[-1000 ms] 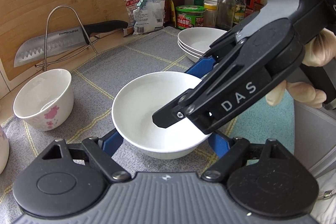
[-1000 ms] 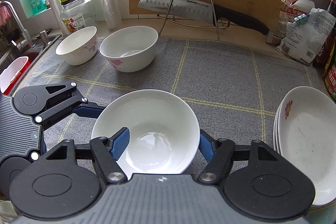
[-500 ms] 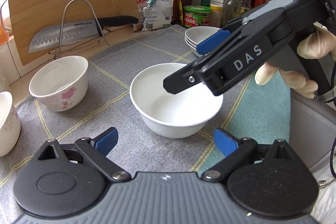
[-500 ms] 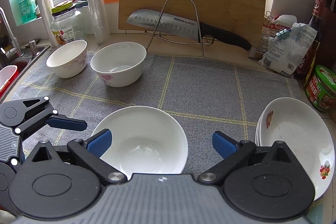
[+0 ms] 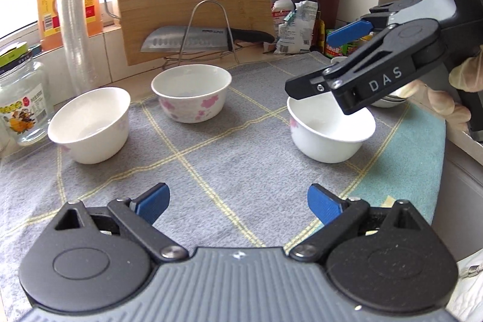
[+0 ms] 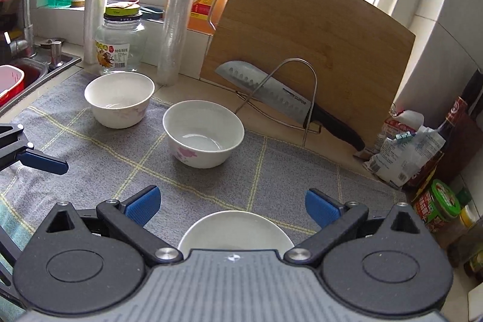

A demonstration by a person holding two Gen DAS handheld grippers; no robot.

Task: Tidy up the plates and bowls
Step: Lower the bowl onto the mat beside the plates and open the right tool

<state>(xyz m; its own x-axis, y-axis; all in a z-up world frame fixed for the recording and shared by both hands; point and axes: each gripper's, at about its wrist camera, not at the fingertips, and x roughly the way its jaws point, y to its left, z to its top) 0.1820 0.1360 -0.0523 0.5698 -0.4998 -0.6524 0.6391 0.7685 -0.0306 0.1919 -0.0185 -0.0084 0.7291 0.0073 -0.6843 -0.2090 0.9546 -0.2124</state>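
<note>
Bowl [image 5: 330, 132] — released, both grippers back

"DAS" on the right claw's [image 5: 326, 62] arm, "SUPOR" on the knife blade [image 6: 268, 98]

1. The right gripper [image 6: 231, 204] is seen with its jaws spread wide and nothing between the blue pads [image 6: 142, 205]; the jaws have just been opening.
2. A white bowl [image 6: 235, 227] is partly hidden below the gripper body, resting on the grey mat [image 6: 271, 171].
3. Two more bowls are set farther back: a flowered bowl [image 6: 203, 133] and a pale bowl [image 6: 119, 99], near each other but apart.
4. A knife [image 6: 271, 98] is held in a wire rack [image 6: 302, 98] before a cutting board [image 6: 302, 35]; a glass jar [image 6: 119, 41] stands behind the pale bowl.
5. One finger of the left gripper [image 6: 42, 162] is visible at the left edge.
</note>
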